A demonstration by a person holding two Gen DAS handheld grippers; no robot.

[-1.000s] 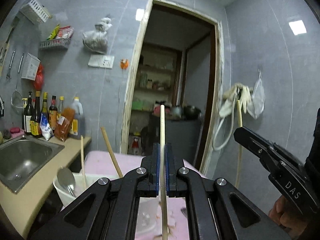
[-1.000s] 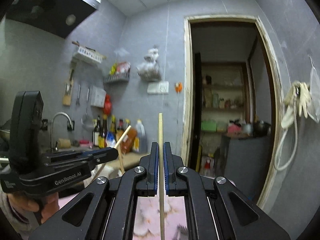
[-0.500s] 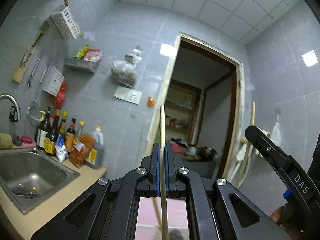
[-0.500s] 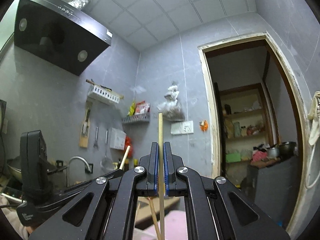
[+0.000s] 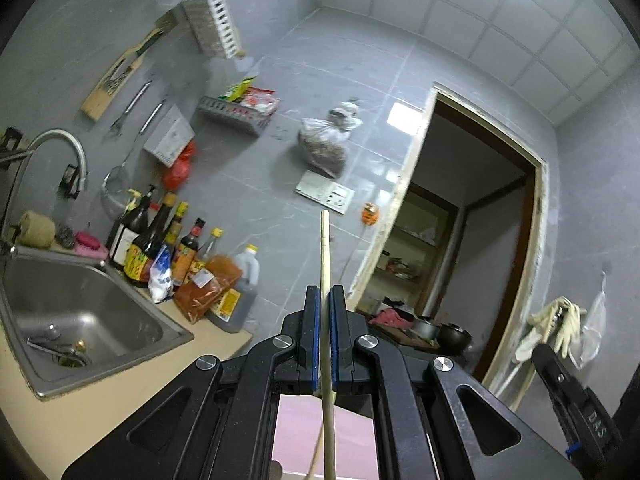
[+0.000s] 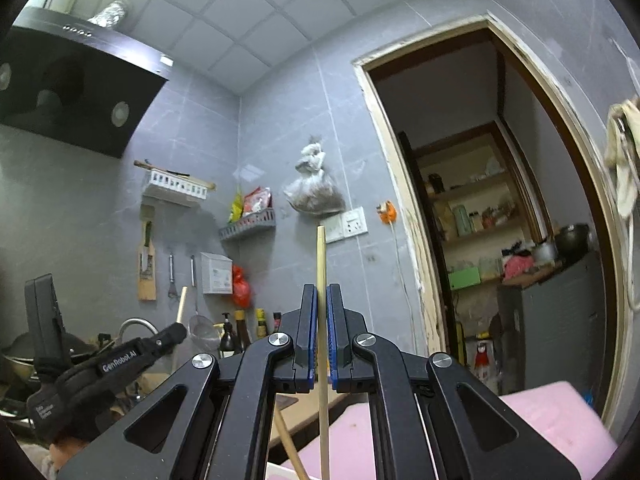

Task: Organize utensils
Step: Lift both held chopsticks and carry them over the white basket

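Each hand-held gripper pinches one chopstick: left hand-held gripper (image 5: 325, 304) holds chopstick (image 5: 325, 248), right hand-held gripper (image 6: 318, 302) holds its chopstick (image 6: 321, 260). Both point upward along the fingers (no holder is visible ahead).

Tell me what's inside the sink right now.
The sink holds only its drain strainer and something thin beside it. Its near-left corner is out of frame.
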